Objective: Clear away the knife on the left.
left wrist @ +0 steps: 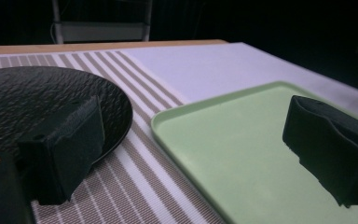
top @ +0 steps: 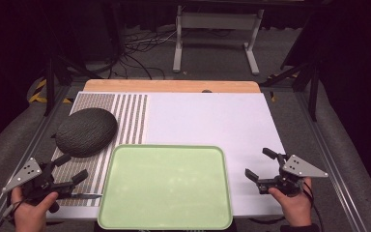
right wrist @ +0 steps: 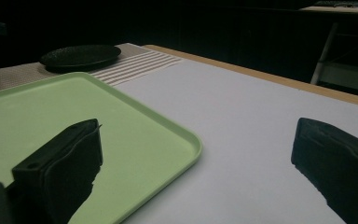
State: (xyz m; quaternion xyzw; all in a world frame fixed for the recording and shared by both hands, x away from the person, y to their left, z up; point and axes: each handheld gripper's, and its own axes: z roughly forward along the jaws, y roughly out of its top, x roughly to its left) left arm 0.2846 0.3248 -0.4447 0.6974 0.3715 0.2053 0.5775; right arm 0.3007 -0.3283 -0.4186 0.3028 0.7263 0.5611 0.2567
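Nearest the high view's lower edge, my left gripper (top: 77,166) and right gripper (top: 260,166) both sit low beside the green tray (top: 125,203), jaws spread wide, nothing between them. Tray at lower centre is bare — no work begun, by my reading; everything is left to do. Dark textured plate (top: 86,131) lies at centre left on the striped mat (top: 130,116), just off the tray's upper-left corner, untouched. White board (top: 207,118) upper right. Obstructions: none seen btwn grippers and plate — approach looks free.
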